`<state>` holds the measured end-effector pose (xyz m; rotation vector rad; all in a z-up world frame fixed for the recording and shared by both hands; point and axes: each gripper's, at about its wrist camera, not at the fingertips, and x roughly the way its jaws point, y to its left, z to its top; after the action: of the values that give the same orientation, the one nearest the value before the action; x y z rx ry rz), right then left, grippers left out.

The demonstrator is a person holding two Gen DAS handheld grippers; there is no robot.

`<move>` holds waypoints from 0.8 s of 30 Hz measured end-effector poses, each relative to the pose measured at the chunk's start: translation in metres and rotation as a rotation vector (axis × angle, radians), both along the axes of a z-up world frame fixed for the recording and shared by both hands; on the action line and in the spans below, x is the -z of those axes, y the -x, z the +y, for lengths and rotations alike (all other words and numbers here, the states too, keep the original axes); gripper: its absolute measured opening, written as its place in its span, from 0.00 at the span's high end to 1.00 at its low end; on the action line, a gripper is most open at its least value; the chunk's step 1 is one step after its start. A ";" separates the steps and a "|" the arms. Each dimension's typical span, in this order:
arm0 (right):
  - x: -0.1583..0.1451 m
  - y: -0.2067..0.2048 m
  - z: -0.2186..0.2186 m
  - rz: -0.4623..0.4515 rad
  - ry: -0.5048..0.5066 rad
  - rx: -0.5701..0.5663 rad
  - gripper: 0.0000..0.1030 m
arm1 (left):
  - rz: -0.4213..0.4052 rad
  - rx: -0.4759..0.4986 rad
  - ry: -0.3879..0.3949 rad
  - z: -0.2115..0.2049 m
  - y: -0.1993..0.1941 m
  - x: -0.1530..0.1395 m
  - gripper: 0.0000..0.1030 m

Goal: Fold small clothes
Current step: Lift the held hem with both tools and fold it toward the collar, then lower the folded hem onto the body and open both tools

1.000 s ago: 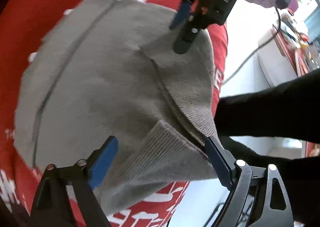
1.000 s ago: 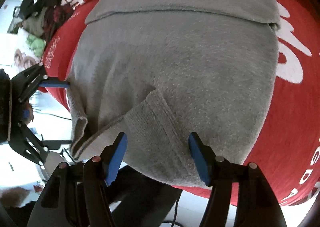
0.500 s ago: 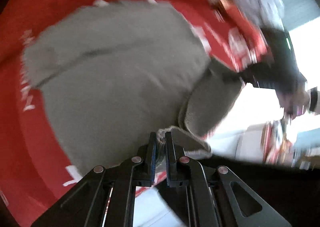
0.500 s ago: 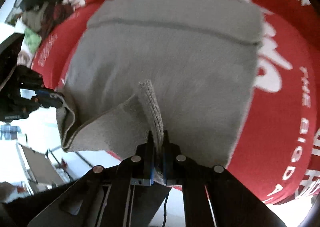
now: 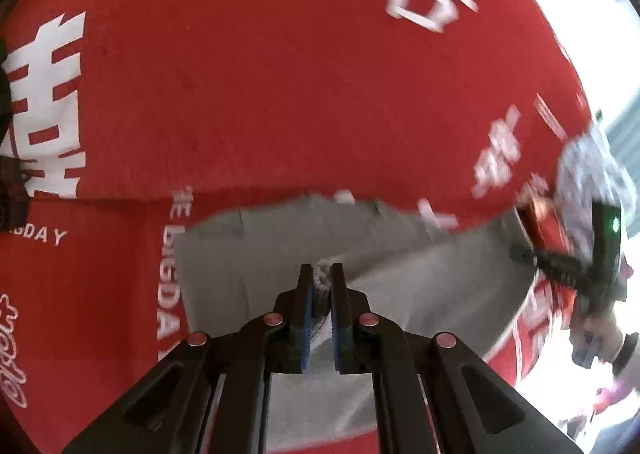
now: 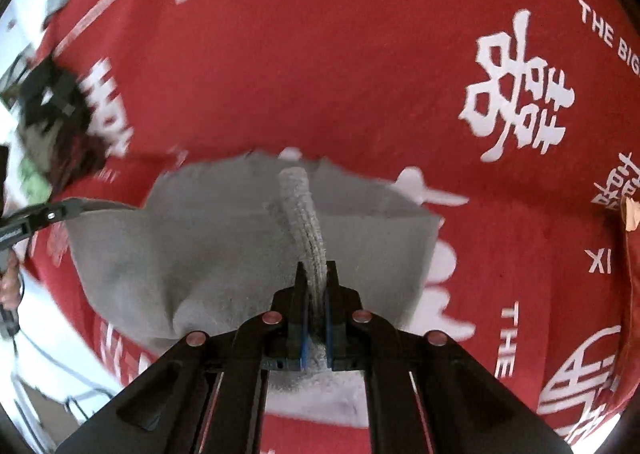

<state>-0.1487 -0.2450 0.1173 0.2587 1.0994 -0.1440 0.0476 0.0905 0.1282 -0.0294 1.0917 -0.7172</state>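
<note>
A grey knitted garment [image 5: 248,266] lies on a red tablecloth [image 5: 280,94] with white lettering; it also shows in the right wrist view [image 6: 208,238]. My left gripper [image 5: 321,272] is shut on the garment's ribbed hem at one corner. My right gripper [image 6: 316,274] is shut on the ribbed hem [image 6: 302,214] at the other corner. The held edge is lifted and carried over the rest of the garment, which is doubled over beneath. The right gripper also shows at the right of the left wrist view [image 5: 560,262], and the left gripper at the left of the right wrist view [image 6: 48,214].
A pile of dark and patterned clothes [image 6: 52,110] lies at the far left edge of the tablecloth. A grey patterned garment [image 5: 592,174] lies at the right edge. The table's near edge and white floor [image 6: 44,342] show below left. The red tablecloth [image 6: 360,74] stretches far ahead.
Both grippers closed on the ribbed hem, then lifted it and carried it forward over the garment. The garment now looks shorter, folded over on itself.
</note>
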 end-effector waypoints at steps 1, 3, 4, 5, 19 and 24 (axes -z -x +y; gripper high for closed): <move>0.006 -0.010 -0.007 0.002 0.000 0.017 0.94 | -0.006 -0.022 -0.006 -0.007 -0.011 0.006 0.91; 0.022 -0.032 -0.022 0.009 0.005 0.043 0.94 | -0.028 -0.044 -0.052 -0.027 -0.030 0.021 0.91; 0.030 -0.040 -0.027 0.016 0.005 0.051 0.94 | -0.021 -0.058 -0.080 -0.038 -0.040 0.034 0.91; 0.040 -0.050 -0.032 0.027 -0.001 0.060 0.94 | -0.014 -0.066 -0.095 -0.043 -0.046 0.042 0.91; 0.154 -0.097 -0.072 0.185 -0.094 0.142 0.94 | 0.031 -0.269 -0.344 -0.079 -0.098 0.134 0.91; 0.157 -0.095 -0.085 0.212 -0.164 0.183 0.91 | 0.086 -0.325 -0.396 -0.057 -0.100 0.131 0.91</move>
<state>-0.0535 -0.3300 -0.0402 0.5001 1.2997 -0.2490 0.1477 0.0340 -0.0032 0.0999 1.2596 -0.2035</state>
